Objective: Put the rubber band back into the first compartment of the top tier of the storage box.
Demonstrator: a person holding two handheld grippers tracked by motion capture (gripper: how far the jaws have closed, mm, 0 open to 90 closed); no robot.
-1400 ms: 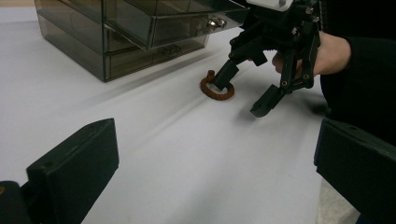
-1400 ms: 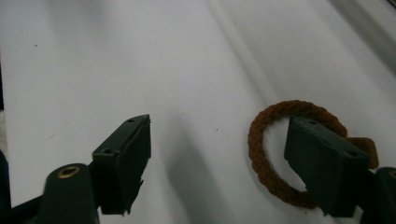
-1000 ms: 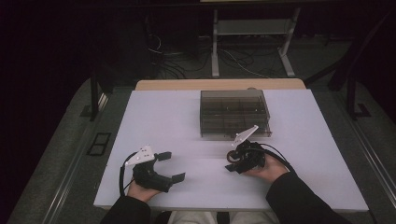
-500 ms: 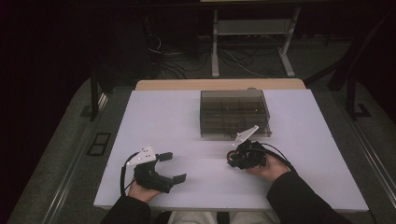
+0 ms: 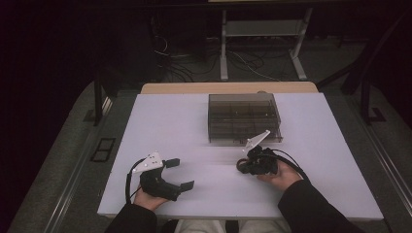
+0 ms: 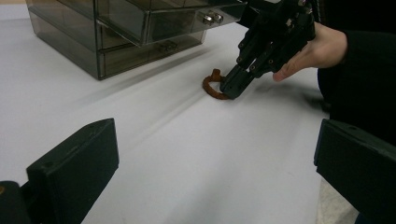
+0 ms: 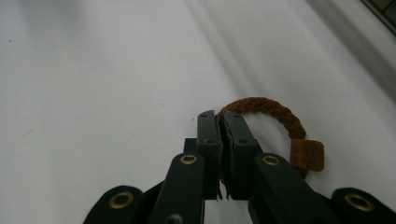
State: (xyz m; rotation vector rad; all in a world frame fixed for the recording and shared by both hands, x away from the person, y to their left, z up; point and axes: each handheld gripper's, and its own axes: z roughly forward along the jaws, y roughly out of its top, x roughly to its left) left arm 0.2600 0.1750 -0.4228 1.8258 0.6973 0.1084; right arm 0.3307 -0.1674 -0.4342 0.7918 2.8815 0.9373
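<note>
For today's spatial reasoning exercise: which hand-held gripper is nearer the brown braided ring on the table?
Right. The right hand-held gripper has just closed its jaws on the brown braided ring. The left hand-held gripper sits open, well apart across the table.

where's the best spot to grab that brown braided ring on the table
Pinch the braided cord of the brown ring from above, away from its small leather tag. It lies flat on the white table, so one jaw goes inside the loop and one outside. The right gripper is shut on the cord just that way, opposite the drawer box.
</note>
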